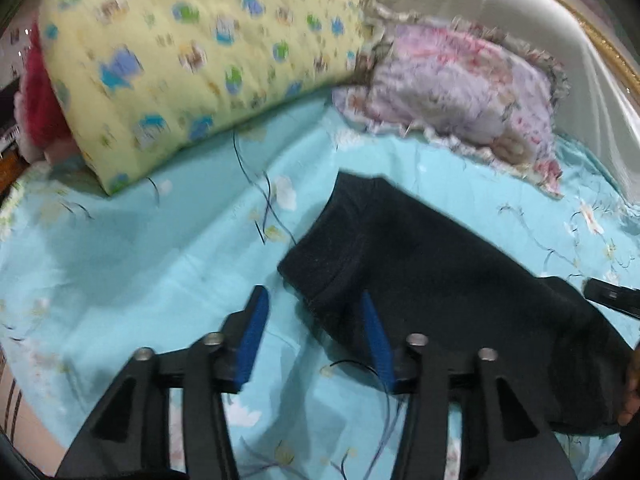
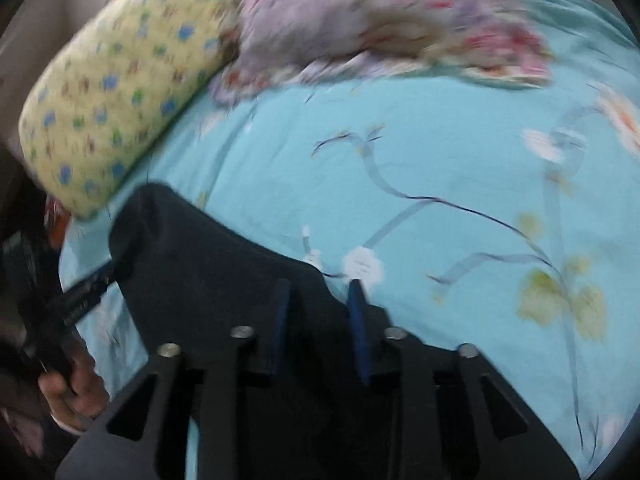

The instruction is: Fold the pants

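Note:
The dark navy pants lie folded on the light blue floral bedsheet. My left gripper is open, its blue pads spread wide, just at the near left corner of the pants, holding nothing. In the right wrist view the pants lie under and ahead of my right gripper. Its jaws stand partly apart with the pants' edge between the blue pads; the view is blurred. The left gripper also shows in the right wrist view at the far left, in a hand.
A yellow patterned pillow lies at the back left. A pink and purple ruffled cushion lies at the back right against a white headboard. The bedsheet spreads to the right of the pants.

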`<action>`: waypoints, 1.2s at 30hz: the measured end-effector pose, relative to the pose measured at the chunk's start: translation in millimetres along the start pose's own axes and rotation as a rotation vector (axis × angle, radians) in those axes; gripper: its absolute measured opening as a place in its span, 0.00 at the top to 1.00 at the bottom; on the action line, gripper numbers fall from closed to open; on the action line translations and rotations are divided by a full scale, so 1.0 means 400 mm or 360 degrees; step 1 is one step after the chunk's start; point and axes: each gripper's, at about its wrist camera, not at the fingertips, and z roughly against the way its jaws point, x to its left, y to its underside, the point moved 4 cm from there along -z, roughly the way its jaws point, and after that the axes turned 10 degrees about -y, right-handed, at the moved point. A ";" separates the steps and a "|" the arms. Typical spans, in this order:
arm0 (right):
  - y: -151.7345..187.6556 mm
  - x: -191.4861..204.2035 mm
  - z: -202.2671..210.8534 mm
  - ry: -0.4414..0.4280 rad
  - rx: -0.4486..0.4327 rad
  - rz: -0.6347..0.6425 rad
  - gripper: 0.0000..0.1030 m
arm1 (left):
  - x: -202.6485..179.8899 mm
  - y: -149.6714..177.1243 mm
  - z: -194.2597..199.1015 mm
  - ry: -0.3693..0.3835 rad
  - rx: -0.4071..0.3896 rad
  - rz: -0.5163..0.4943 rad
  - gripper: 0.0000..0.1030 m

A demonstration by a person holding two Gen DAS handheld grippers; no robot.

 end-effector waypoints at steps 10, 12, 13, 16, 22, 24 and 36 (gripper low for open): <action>0.245 -0.064 0.328 -0.0003 -0.0333 -0.0240 0.31 | -0.230 0.016 0.147 0.0318 -0.0101 -0.0336 0.33; 0.310 -0.085 0.399 0.0054 -0.0407 -0.0293 0.31 | -0.298 0.026 0.170 0.0401 -0.0101 -0.0409 0.33; 0.343 -0.097 0.435 0.0087 -0.0454 -0.0338 0.31 | -0.342 0.031 0.182 0.0467 -0.0094 -0.0463 0.33; 0.422 -0.142 0.520 0.0143 -0.0560 -0.0514 0.31 | -0.450 0.055 0.217 0.0602 -0.0083 -0.0595 0.31; 0.562 -0.228 0.628 0.0220 -0.0735 -0.0911 0.31 | -0.653 0.100 0.282 0.0826 -0.0062 -0.0882 0.30; 0.582 -0.244 0.654 0.0229 -0.0812 -0.0972 0.31 | -0.720 0.119 0.302 0.0873 -0.0064 -0.0974 0.29; 0.632 -0.347 0.673 0.0185 -0.1021 -0.1299 0.31 | -0.949 0.217 0.371 0.1109 0.0083 -0.1368 0.28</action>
